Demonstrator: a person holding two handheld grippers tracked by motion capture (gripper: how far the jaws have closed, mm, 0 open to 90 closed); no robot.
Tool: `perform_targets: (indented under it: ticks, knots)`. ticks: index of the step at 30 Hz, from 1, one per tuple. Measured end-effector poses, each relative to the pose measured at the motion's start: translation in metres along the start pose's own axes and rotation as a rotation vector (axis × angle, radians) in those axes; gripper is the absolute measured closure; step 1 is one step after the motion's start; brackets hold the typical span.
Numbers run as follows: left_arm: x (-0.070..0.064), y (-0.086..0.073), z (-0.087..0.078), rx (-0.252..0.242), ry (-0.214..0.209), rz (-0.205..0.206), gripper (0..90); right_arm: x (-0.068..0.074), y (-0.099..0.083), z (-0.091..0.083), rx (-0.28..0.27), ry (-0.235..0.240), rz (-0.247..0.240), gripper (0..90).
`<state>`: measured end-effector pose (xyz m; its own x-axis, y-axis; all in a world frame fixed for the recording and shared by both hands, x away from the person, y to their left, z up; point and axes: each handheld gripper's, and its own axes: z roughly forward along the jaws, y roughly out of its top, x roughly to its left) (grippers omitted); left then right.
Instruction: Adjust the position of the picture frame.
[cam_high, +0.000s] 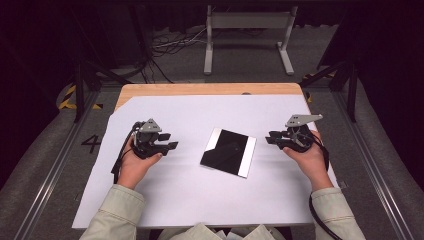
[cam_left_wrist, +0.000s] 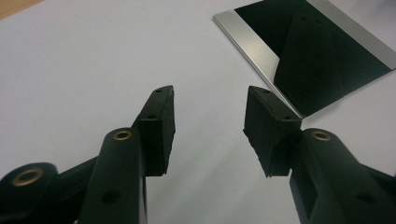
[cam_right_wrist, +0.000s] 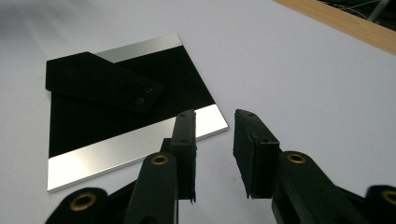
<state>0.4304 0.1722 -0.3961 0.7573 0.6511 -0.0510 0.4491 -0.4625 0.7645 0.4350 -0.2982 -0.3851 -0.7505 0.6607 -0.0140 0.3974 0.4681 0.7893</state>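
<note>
White sheet (cam_high: 200, 200) covers my table; the black-and-silver plate (cam_high: 228, 152) sits centre, my left gripper (cam_high: 167, 142) and right gripper (cam_high: 270, 138) flanking it, jaws apart, empty.

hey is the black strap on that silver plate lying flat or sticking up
Lying flat. In the right gripper view the black strap rests flush across the plate, with no end lifted.

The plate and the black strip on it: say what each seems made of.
Plate: probably metal; its two bare bands are silvery, brushed and softly reflective, while the middle is matt black, maybe a coating or felt. Strip: a dull black piece, likely plastic or rubber, with two small holes at one end; the look leaves it open.
</note>
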Motion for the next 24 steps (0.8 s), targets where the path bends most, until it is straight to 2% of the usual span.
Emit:
perform_targets:
  ticks: [5, 8, 10, 13, 17, 20, 24]
  knots:
    - [0.001, 0.000, -0.002, -0.016, -0.012, -0.017, 52.7, 0.001, 0.000, 0.002, 0.003, 0.000, 0.000, 69.6]
    - [-0.002, 0.000, -0.002, -0.014, -0.006, -0.009, 52.0, 0.000, 0.000, 0.003, 0.004, 0.003, 0.003, 69.0]
    - [-0.004, 0.002, 0.000, -0.008, -0.004, 0.013, 53.2, 0.001, 0.001, 0.004, 0.004, 0.005, 0.002, 68.7]
    - [-0.006, 0.003, 0.002, 0.003, 0.006, 0.017, 53.7, 0.001, 0.001, 0.004, 0.007, 0.005, 0.002, 68.5]
    - [-0.009, 0.006, 0.003, -0.031, -0.061, 0.049, 57.3, 0.002, 0.001, 0.002, 0.006, -0.004, 0.004, 69.0]
    - [-0.010, 0.008, 0.003, -0.056, -0.109, 0.038, 58.8, 0.002, -0.001, -0.001, 0.010, -0.023, 0.008, 70.3]
    - [-0.011, 0.009, 0.007, -0.055, -0.135, 0.029, 58.8, 0.001, -0.003, -0.003, 0.007, -0.027, 0.019, 70.8]
